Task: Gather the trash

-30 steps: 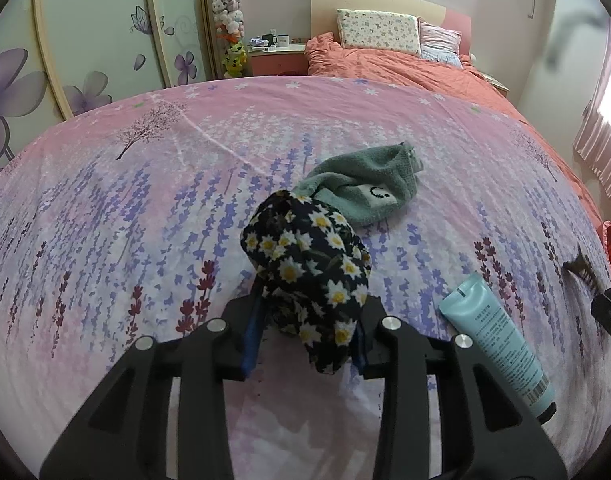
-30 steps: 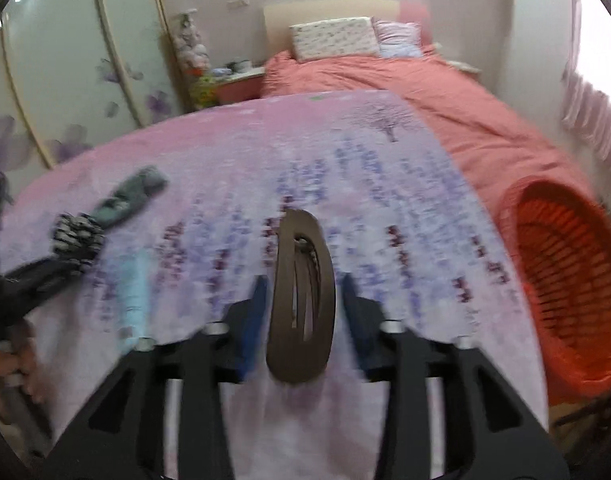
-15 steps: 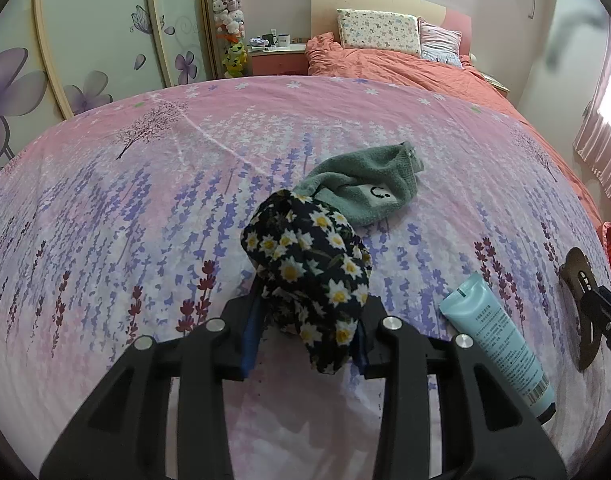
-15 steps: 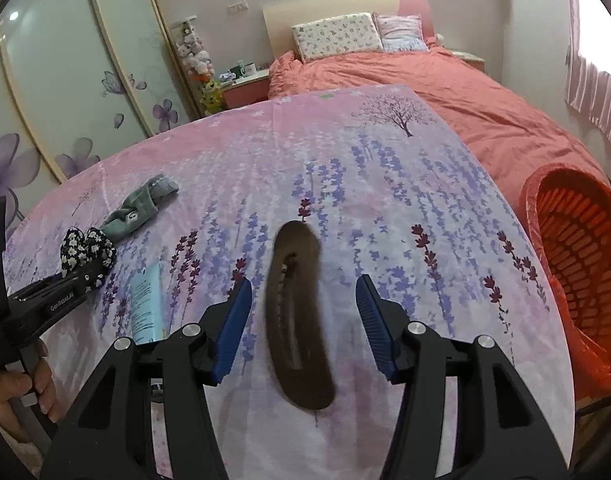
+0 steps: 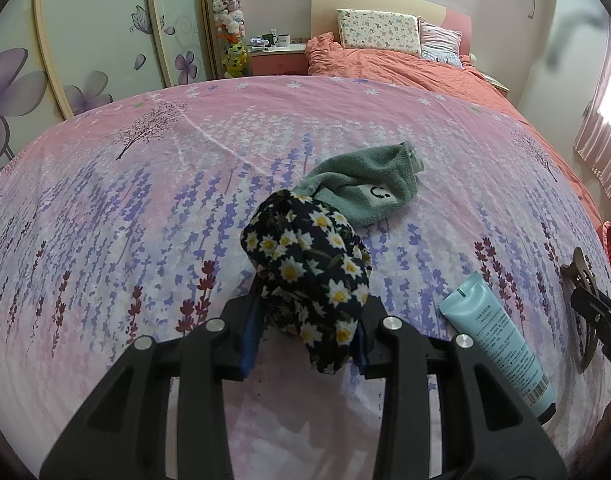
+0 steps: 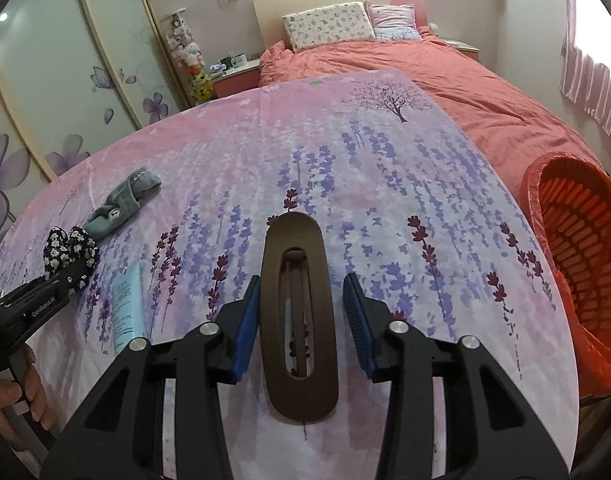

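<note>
My left gripper (image 5: 309,312) is shut on a black scrunchie with daisy print (image 5: 309,256), which bulges up between the pads just above the flowered tablecloth (image 5: 145,200). In the right wrist view a brown oval hair clip (image 6: 295,230) lies lengthwise between the blue pads (image 6: 247,312) of my right gripper (image 6: 301,300). Its jaws are closing. The left pad sits at the clip's edge and a narrow gap shows at the right pad. The left gripper (image 6: 45,296) with the scrunchie (image 6: 69,248) shows at far left.
A grey-green cloth headband (image 5: 365,184) and a teal tube (image 5: 497,348) lie on the cloth near the scrunchie. An orange basket (image 6: 577,264) stands off the table's right side. A bed (image 6: 465,80) lies beyond. A person's hand (image 6: 9,396) holds the left gripper.
The right gripper's jaws spread wide half a second ago with the hair clip lying between them, then narrowed around it. The clip came into the left view's right edge. The left gripper stayed put.
</note>
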